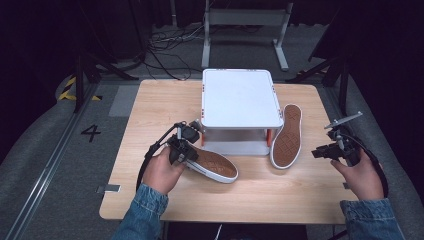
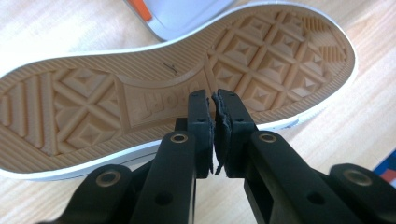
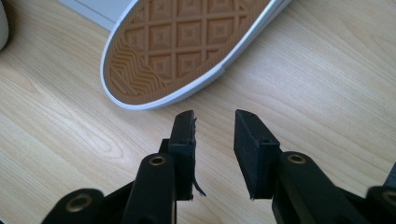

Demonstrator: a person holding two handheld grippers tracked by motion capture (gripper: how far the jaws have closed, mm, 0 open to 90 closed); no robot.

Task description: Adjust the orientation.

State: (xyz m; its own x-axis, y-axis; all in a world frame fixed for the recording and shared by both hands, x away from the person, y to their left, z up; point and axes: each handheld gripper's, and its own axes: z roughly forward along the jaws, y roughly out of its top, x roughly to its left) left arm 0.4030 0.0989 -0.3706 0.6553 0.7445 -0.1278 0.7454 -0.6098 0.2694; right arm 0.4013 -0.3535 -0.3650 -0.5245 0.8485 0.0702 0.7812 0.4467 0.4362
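Hovering: L gripper [image 2: 215,100] jaws closed, R gripper [image 3: 214,120] apart.

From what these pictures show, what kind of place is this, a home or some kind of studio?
Probably a recording studio or lab, not a home. A lone wooden table stands on grey floor with dark surroundings; loose cables lie behind it; a number 4 and yellow-black tape mark the floor.

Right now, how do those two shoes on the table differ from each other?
The left shoe lies crosswise in front of the white stand, with the left gripper at its near end; the right shoe lies lengthwise beside the stand, apart from the right gripper. The left gripper's jaws are pressed together; the right gripper's stand apart. Both shoes lie sole-up, with tan diamond tread and white edging.
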